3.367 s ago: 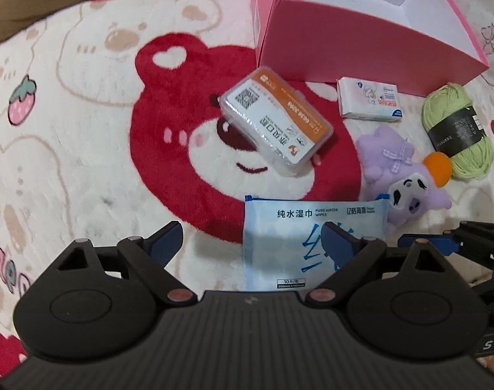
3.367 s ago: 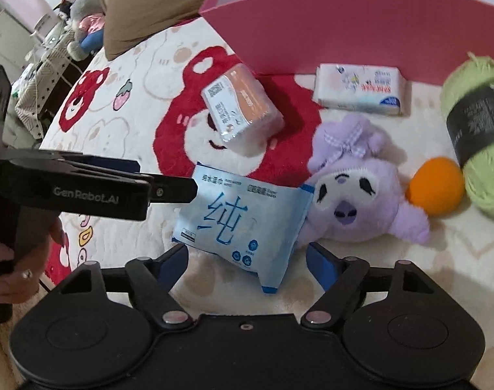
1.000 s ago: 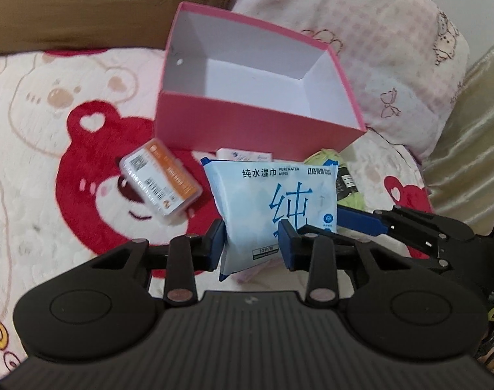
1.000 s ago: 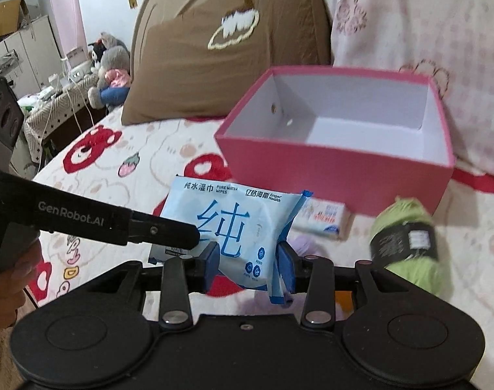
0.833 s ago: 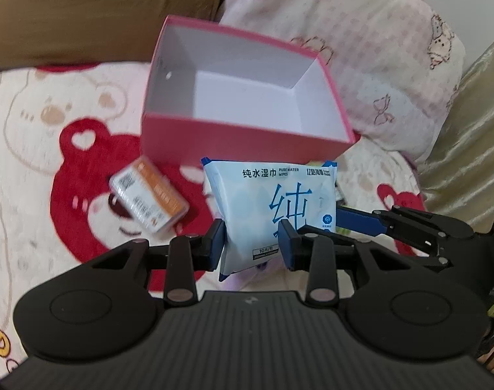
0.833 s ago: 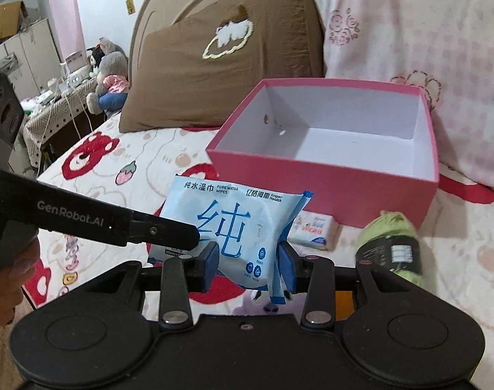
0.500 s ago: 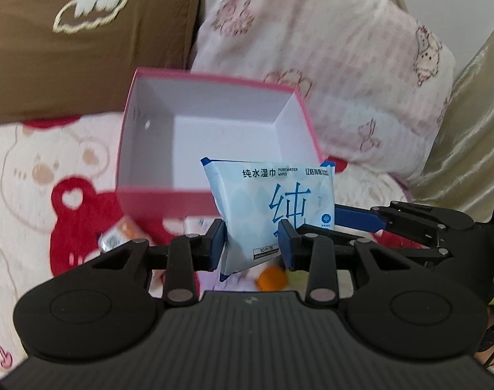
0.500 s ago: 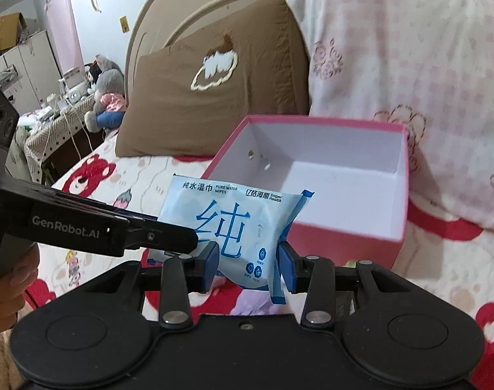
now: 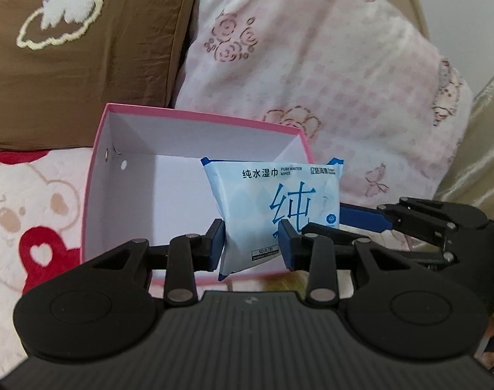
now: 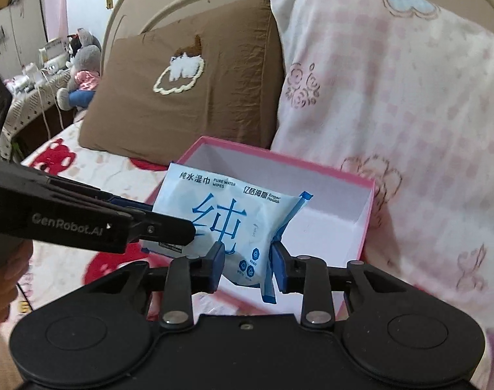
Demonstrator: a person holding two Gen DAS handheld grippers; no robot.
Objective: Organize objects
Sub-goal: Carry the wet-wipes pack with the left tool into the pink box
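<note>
A light blue pack of wet wipes (image 9: pixel 273 208) is held in the air by both grippers. My left gripper (image 9: pixel 251 243) is shut on its lower left part. My right gripper (image 10: pixel 248 260) is shut on its lower right end (image 10: pixel 243 227). The pack hangs over the near wall of an open pink box (image 9: pixel 97 175) with a white, empty inside; the box also shows in the right wrist view (image 10: pixel 367 227). The right gripper's fingers (image 9: pixel 364 217) reach in from the right in the left wrist view. The left gripper's fingers (image 10: pixel 159 224) reach in from the left in the right wrist view.
A brown pillow (image 9: pixel 68 48) and a pink checked pillow (image 9: pixel 312 74) lean behind the box. The bear-print blanket (image 9: pixel 25 214) lies to the left. A bedside table with a plush toy (image 10: pixel 81 71) stands far left. The other small objects are hidden below the grippers.
Both grippers closed on the wipes pack, lifted it off the blanket and carried it up and forward to the pink box. The box has grown nearer and the other objects have dropped out of view.
</note>
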